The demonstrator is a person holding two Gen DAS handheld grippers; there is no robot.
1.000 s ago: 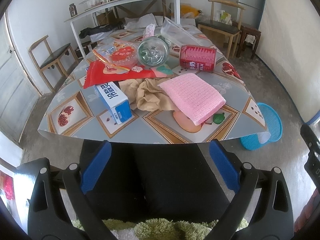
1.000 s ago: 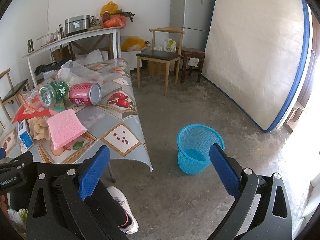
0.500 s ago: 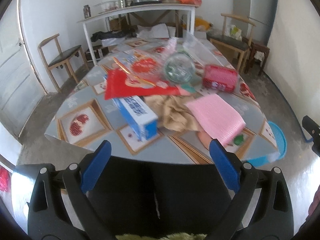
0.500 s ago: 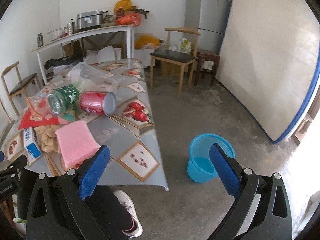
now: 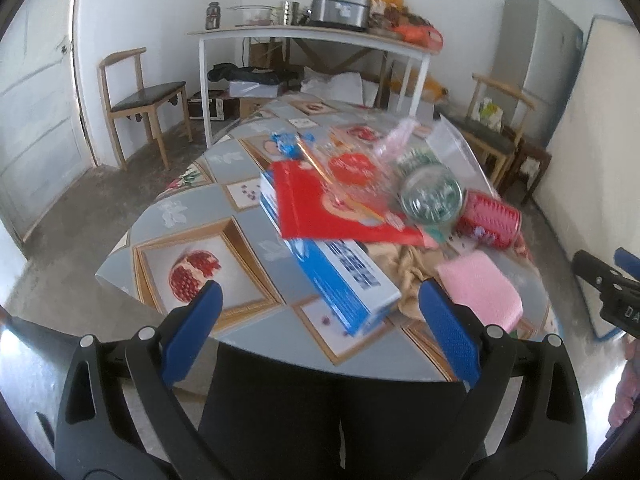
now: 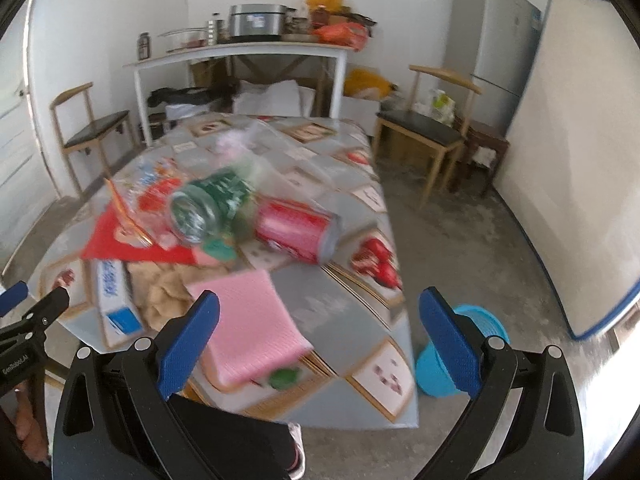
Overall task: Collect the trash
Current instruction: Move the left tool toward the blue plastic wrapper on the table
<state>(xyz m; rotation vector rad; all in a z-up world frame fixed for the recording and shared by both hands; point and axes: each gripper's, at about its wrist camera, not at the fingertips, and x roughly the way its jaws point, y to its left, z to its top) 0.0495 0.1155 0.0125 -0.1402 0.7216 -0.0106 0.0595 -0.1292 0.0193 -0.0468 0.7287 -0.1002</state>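
Fruit-patterned grey oilcloth surface (image 6: 344, 292) in a white-walled room, red drink can (image 6: 298, 236), green glass bottle (image 6: 212, 208), blue-and-white carton (image 5: 344, 276) lying near its front edge, round blue plastic basket (image 6: 460, 356) on the floor beside it, left gripper (image 5: 320, 328) and right gripper (image 6: 318, 338) both wide open and empty, both views now closer to the surface than a second ago.

Probably a home's living space: fridge (image 6: 494, 36), wooden chairs (image 5: 142, 98), leaning mattress (image 6: 576, 160), cluttered table (image 5: 192, 216).
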